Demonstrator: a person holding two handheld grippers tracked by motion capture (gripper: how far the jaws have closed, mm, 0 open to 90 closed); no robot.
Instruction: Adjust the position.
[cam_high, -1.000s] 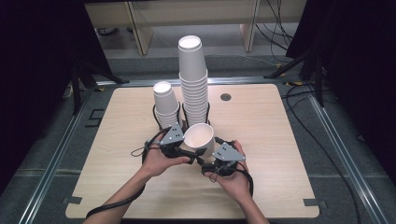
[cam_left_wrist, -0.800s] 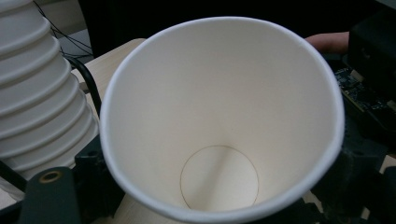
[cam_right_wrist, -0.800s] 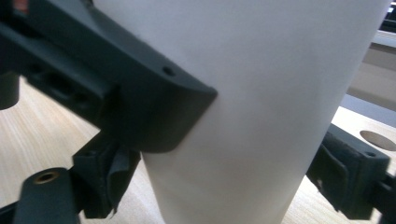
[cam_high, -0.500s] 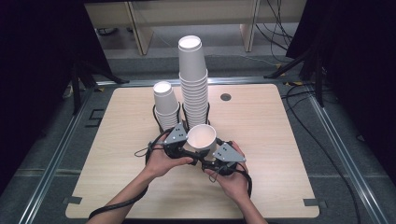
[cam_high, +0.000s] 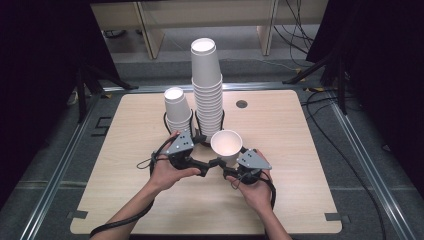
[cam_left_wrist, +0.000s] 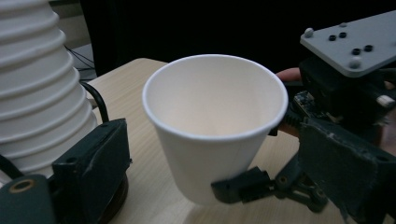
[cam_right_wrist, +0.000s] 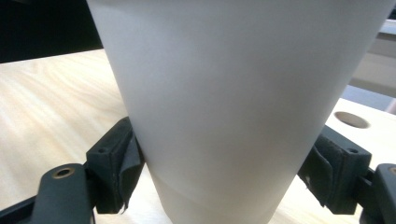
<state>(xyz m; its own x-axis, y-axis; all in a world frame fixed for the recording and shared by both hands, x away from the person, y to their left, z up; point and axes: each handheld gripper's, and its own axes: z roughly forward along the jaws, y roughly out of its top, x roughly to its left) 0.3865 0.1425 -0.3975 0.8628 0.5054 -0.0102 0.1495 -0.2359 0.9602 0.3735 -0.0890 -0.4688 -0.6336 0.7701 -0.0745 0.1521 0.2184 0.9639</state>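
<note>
A single white paper cup (cam_high: 226, 142) stands upright, mouth up, between the two hands above the wooden table (cam_high: 280, 130). My right gripper (cam_high: 227, 161) is shut on its lower wall. In the right gripper view the cup (cam_right_wrist: 233, 93) sits between both pads (cam_right_wrist: 119, 163), which press on it after the jaws have just been closing. My left gripper (cam_high: 209, 162) is open. Its jaws have just been opening, and in the left gripper view the cup (cam_left_wrist: 210, 126) sits between them with a gap at its left side. The right gripper's fingertip (cam_left_wrist: 243, 185) clamps the cup near its base.
A tall stack of paper cups (cam_high: 206, 85) and a shorter stack (cam_high: 177, 110) stand just behind the hands, the tall stack (cam_left_wrist: 37, 93) close to my left jaw. A round hole (cam_high: 241, 104) lies in the table's far part. Black cables loop around the stacks.
The right jaws have closed onto the cup and the left jaws have spread off it. The cup has shifted slightly right and now stands more upright.
</note>
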